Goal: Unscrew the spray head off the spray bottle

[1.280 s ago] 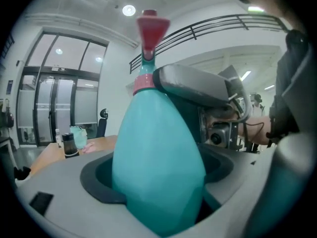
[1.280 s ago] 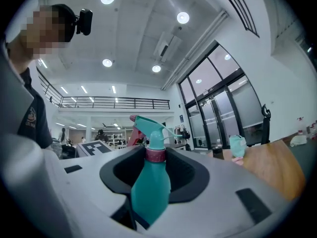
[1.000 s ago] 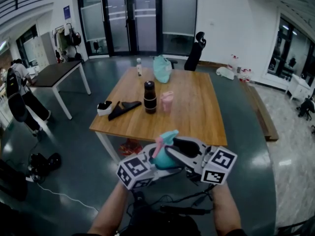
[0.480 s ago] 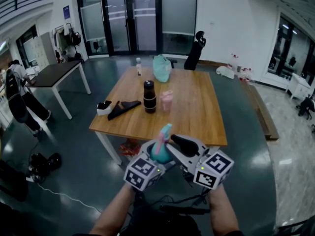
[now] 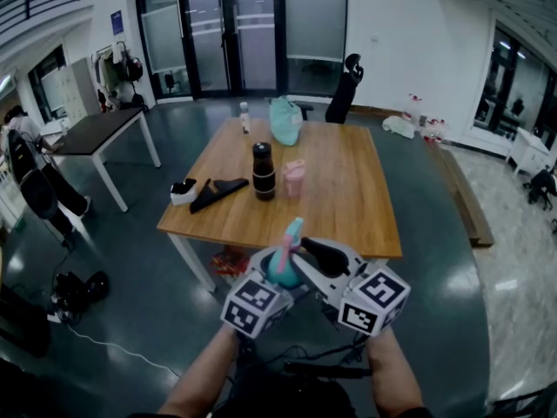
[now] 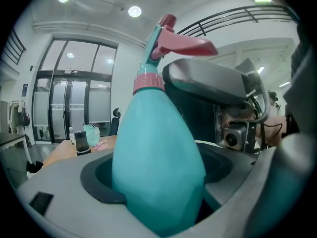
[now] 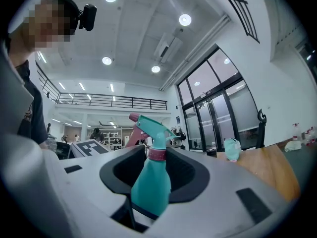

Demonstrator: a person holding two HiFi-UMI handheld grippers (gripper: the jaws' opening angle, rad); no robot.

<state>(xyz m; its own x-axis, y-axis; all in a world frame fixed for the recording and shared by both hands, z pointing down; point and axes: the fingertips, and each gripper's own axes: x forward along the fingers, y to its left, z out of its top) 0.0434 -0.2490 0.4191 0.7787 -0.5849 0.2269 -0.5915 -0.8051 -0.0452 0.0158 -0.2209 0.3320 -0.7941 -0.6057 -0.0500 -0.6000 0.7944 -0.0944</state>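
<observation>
Head view, looking steeply down. Near centre, two forearms hold the claws together, marker cubes facing up. Left claw (image 5: 277,279) and right claw (image 5: 306,258) meet around a teal spray bottle (image 5: 282,271), upright, with its pink-and-teal spray head (image 5: 291,232) sticking up; the grip can't be read from here. Wooden bench (image 5: 348,207) beyond, over a dark glossy floor. On the bench: black flask (image 5: 263,171) just beside a pink cup (image 5: 294,179), flat black object (image 5: 219,193) and small white-black item (image 5: 184,190) to the left, teal bag (image 5: 286,120) and clear bottle (image 5: 246,117) at the far edge. Dark table (image 5: 100,129) far left, person (image 5: 35,181) at the left edge, office chair (image 5: 344,98) behind the bench, glass doors (image 5: 235,33) far.
</observation>
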